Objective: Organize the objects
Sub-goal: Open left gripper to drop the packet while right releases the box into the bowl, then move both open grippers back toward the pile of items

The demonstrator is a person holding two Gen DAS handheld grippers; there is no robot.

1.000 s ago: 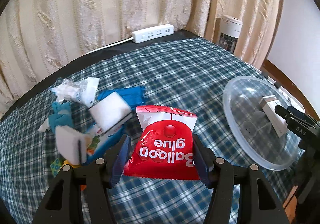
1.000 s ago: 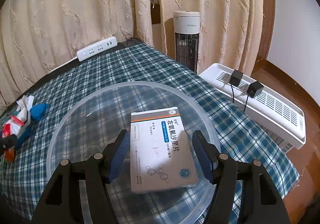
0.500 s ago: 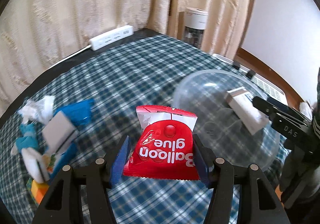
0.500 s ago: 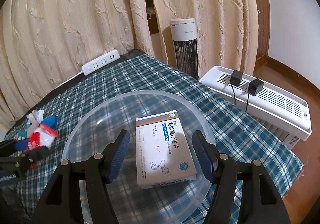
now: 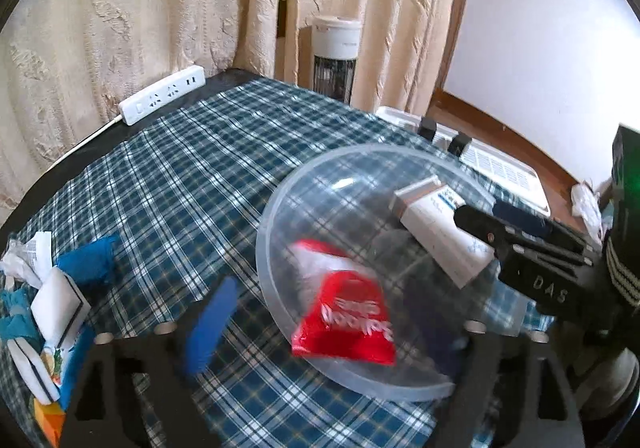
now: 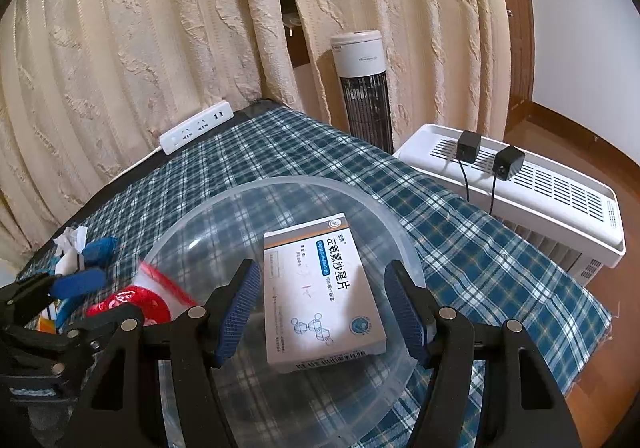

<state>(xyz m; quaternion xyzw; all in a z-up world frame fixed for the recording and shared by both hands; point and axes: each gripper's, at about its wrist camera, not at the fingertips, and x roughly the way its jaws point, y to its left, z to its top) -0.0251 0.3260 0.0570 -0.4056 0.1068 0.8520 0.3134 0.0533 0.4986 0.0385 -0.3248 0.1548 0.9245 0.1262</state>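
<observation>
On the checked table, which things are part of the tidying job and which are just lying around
Part of the job:
clear bowl
medicine box
red Balloon glue packet
pile of small items

Lying about:
power strip
tower fan
white air purifier

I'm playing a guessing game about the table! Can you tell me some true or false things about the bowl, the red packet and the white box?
1. The red packet is over the clear bowl, free of the left gripper. True.
2. The white box lies on the checked cloth outside the bowl. False: it is in the bowl, between the open jaws of the right gripper.
3. The bowl is solid blue. False: it is see-through.
4. A white power strip lies at the table's far edge by the curtain. True.
5. The left gripper's jaws are wide open. True.
</observation>
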